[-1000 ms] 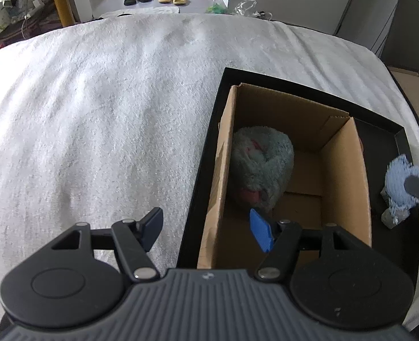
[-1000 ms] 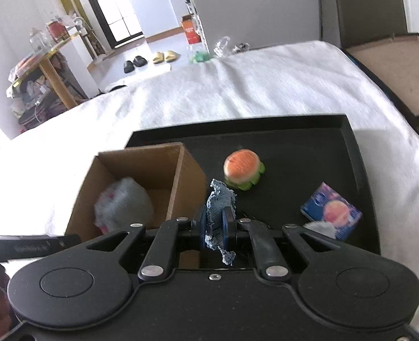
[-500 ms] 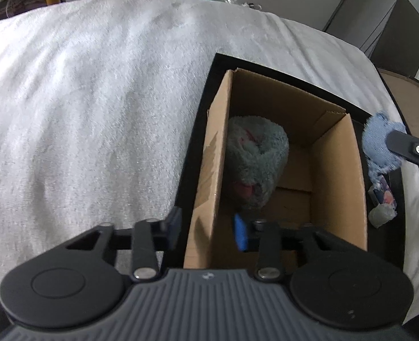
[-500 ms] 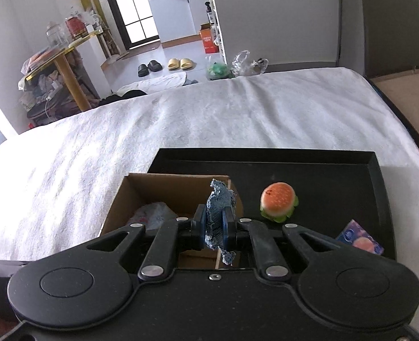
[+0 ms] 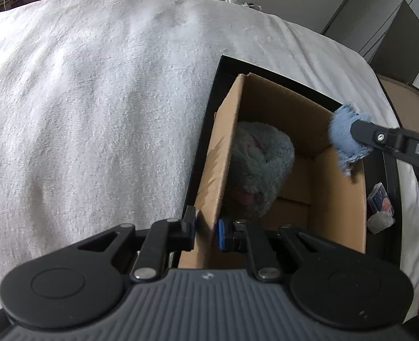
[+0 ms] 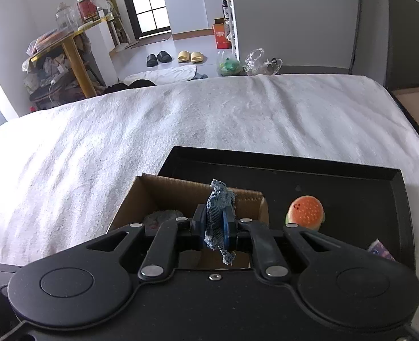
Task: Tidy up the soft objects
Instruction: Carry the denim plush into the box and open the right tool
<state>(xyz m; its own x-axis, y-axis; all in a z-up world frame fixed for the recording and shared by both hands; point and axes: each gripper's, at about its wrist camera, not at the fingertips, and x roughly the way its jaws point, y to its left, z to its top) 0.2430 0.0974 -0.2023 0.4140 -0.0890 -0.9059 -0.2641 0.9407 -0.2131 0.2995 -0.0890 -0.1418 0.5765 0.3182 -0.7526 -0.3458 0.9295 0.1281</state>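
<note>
Left gripper (image 5: 206, 231) clamped on the near left wall of the cardboard box (image 5: 226, 153), one pad outside, the blue one inside. Box standing at the left end of the black tray (image 6: 351, 176) on the white towel (image 5: 95, 99). Grey plush (image 5: 259, 170) lying inside the box, against that left wall. Right gripper (image 6: 217, 228) pinched shut on a blue denim scrap (image 6: 216, 207), held over the box's right side. Burger toy (image 6: 304, 213) on the tray right of the box; farther right a small blue packet (image 5: 380, 199), perhaps a card pack.
</note>
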